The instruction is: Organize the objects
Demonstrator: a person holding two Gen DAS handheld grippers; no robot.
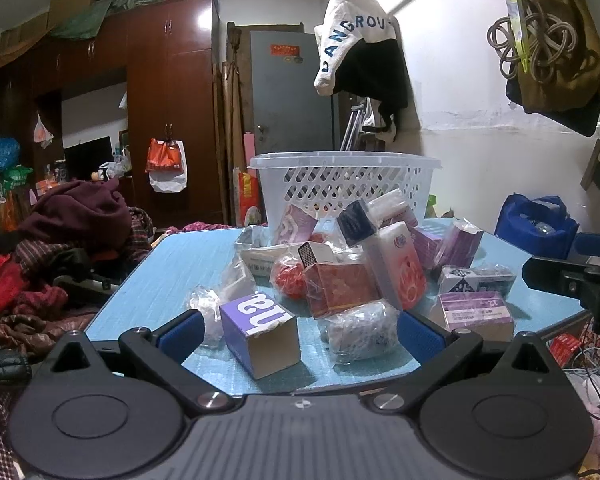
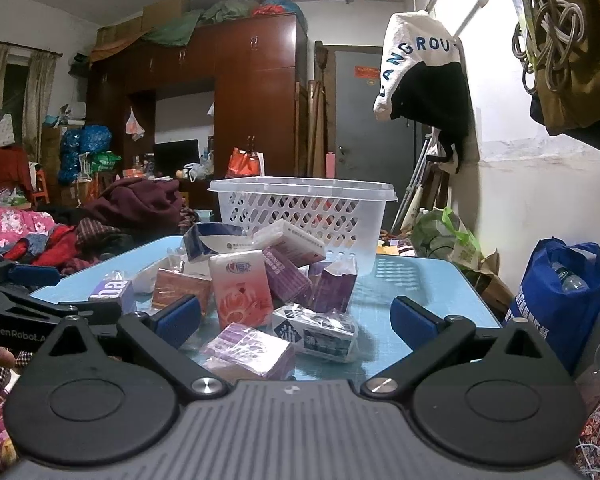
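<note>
A pile of small boxes and wrapped packs lies on a light blue table [image 1: 172, 272], in front of a white lattice basket [image 1: 340, 184]. My left gripper [image 1: 300, 336] is open and empty, with a purple-and-white box [image 1: 260, 332] and a clear wrapped pack [image 1: 360, 332] between its blue fingers. My right gripper [image 2: 296, 320] is open and empty near the table's front edge, with a purple wrapped pack [image 2: 252, 350] and a dark-printed pack [image 2: 320, 332] between its fingers. A pink tissue pack [image 2: 240, 288] stands upright in the pile. The basket [image 2: 300, 212] stands behind.
Heaps of clothes [image 1: 60, 248] lie left of the table. A blue bag [image 2: 560, 300] stands at the right by the white wall. A brown wardrobe [image 1: 160, 80] and a grey door [image 1: 288, 92] are at the back. My right gripper shows at the right edge [image 1: 580, 276].
</note>
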